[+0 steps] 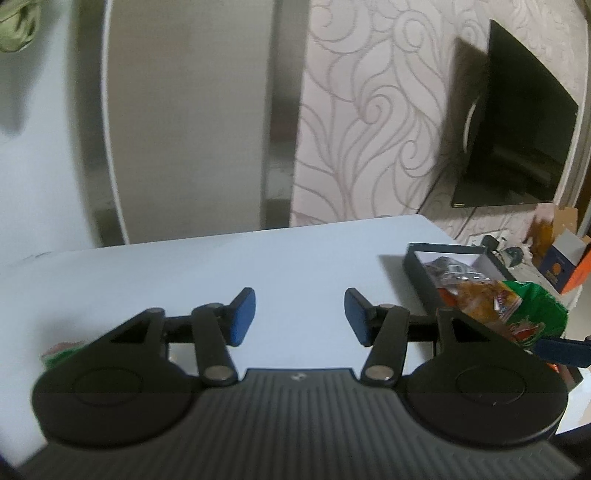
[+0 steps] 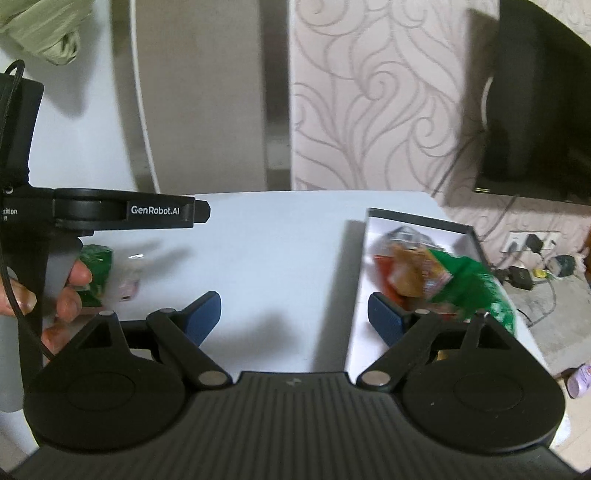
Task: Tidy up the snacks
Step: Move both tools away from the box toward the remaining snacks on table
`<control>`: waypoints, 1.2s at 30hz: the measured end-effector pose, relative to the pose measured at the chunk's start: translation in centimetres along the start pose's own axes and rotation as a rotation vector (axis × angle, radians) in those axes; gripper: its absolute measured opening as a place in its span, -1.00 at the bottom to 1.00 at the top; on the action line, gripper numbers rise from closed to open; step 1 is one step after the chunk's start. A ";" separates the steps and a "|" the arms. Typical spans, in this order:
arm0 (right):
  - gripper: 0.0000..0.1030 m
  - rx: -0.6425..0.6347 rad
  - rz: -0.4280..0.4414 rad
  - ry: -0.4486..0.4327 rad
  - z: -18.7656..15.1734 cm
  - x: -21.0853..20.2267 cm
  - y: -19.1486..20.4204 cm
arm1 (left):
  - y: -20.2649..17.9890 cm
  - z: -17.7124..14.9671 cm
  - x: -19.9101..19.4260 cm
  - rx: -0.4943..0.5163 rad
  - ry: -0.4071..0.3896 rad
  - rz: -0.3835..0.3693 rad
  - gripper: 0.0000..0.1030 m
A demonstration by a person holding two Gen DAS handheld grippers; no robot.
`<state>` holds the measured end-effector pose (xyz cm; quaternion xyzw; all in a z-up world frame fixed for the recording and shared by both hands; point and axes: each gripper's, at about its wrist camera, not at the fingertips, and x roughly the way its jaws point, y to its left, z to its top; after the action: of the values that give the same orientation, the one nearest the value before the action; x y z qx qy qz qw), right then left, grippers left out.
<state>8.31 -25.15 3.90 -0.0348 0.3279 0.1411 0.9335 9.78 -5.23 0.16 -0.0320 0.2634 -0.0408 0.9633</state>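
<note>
A dark shallow box point(image 2: 469, 230) with a white inside stands at the right of the white table point(image 2: 280, 236). Snack packets lie in it: a green and orange one point(image 2: 458, 284) on top of a red one and a grey one. The box point(image 1: 421, 273) and the green packet point(image 1: 524, 314) also show in the left wrist view. My right gripper point(image 2: 295, 317) is open and empty, just left of the box, its right finger over the box's edge. My left gripper point(image 1: 299, 317) is open and empty above the bare table. A green packet point(image 2: 98, 269) and a small pink packet point(image 2: 129, 284) lie at the left, under the left gripper.
A black TV point(image 1: 517, 129) hangs on the patterned wall at the right. An orange and blue carton point(image 1: 565, 258) and cables with plugs point(image 2: 524, 273) lie on the floor beyond the table's right edge. A green cloth point(image 2: 44, 29) hangs at the top left.
</note>
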 end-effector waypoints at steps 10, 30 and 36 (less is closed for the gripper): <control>0.75 -0.032 0.081 0.047 0.0 1.8 3.6 | 4.0 -1.0 -1.3 -0.062 -0.012 0.096 0.41; 0.73 -0.120 0.245 0.099 1.4 8.1 11.7 | 15.0 -3.3 -3.4 -0.156 0.008 0.307 0.41; 0.39 -0.217 0.282 0.125 1.9 10.9 15.0 | 16.8 -4.0 -4.1 -0.170 0.024 0.343 0.41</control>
<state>13.29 -7.84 -1.03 -0.0977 0.3698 0.3029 0.8729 5.25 11.72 -2.62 -0.0674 0.2791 0.1462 0.9467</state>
